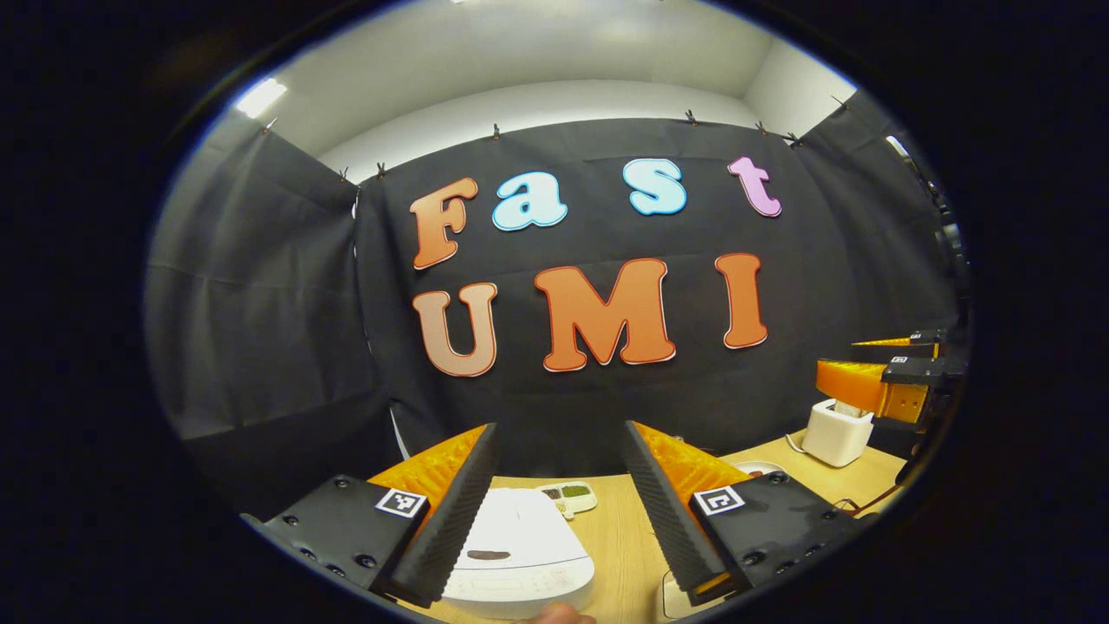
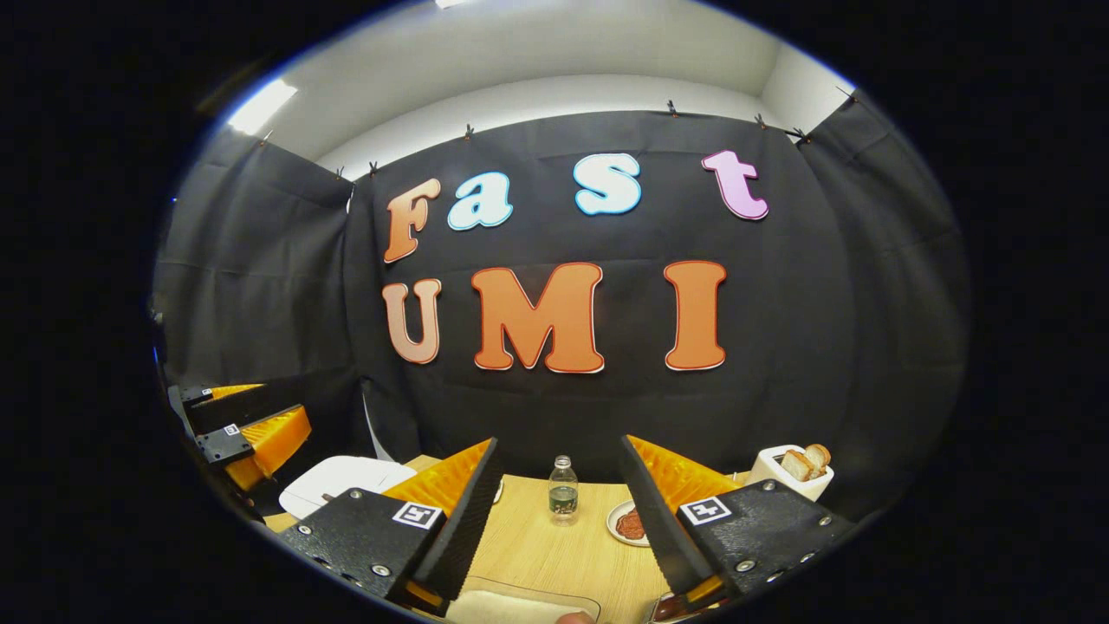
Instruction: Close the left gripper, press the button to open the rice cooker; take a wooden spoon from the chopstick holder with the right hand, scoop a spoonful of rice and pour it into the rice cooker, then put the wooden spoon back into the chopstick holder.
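Both grippers are held up above the wooden table (image 1: 619, 537), level with the wall cloth, and nothing has been engaged.

The left gripper (image 1: 561, 503) has its jaws spread wide with nothing between them. The rice cooker (image 1: 520, 555) sits directly below and ahead of it in the left gripper view, lid down, the dark button strip (image 1: 488, 555) facing up near its front. Behind it lies a small divided dish (image 1: 572, 496) of grains.

The right gripper (image 2: 554, 511) is likewise wide open and empty. Ahead of it in the right gripper view stand a small water bottle (image 2: 563, 490), a plate (image 2: 628, 523) with something red on it, and a toaster (image 2: 790, 472) with bread in its slots. A pale tray edge (image 2: 520, 604) lies just below its fingers. I cannot identify the chopstick holder or wooden spoon with confidence (the toaster-like white box is the only upright container I can make out).

Judged risks:
- The left jaws are not yet closed. Pressing while open could let the fingers straddle the button strip and miss it.
- An off-centre push could slide the cooker toward the dish.
- The right gripper, reaching without the holder located, could knock the bottle over.
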The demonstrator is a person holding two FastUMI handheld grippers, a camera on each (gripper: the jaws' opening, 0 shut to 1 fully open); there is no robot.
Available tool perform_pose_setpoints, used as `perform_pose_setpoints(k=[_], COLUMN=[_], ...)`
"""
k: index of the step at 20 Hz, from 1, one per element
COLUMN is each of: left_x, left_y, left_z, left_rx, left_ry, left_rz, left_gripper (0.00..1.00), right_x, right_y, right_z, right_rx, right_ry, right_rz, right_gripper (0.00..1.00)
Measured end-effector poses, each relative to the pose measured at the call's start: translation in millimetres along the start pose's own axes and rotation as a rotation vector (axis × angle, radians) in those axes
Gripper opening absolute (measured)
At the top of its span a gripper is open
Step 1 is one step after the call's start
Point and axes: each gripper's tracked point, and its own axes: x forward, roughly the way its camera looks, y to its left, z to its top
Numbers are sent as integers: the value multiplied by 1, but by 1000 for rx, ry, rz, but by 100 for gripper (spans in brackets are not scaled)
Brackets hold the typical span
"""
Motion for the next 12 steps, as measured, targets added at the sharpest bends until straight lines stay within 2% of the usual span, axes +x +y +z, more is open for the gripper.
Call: perform_pose_setpoints(k=[2, 3, 5, 6, 9, 10, 12], left_x=[-1, -2, -3, -3, -6, -7, -5], left_y=[-2, 0, 2, 3, -1, 0, 0], left_z=[-4, -7, -11, -10, -9, -9, -12], left_rx=[-14, -13, -12, -14, -14, -13, -3], left_ry=[5, 14, 26, 26, 25, 25, 37], left_rz=[-6, -3, 1, 4, 3, 4, 9], left_gripper=[100, 92, 92, 96, 96, 92, 92], right_x=[1, 1, 1, 1, 2, 3, 5], right_y=[1, 2, 3, 4, 5, 6, 8], right_z=[-1, -2, -3, -4, -8, -9, -12], right_rx=[-11, -15, -21, -24, -31, -33, -39], right_ry=[-1, 0, 1, 5, 14, 17, 27], right_rz=[-1, 4, 4, 7, 14, 15, 20], right_gripper=[85, 85, 85, 85, 85, 85, 85])
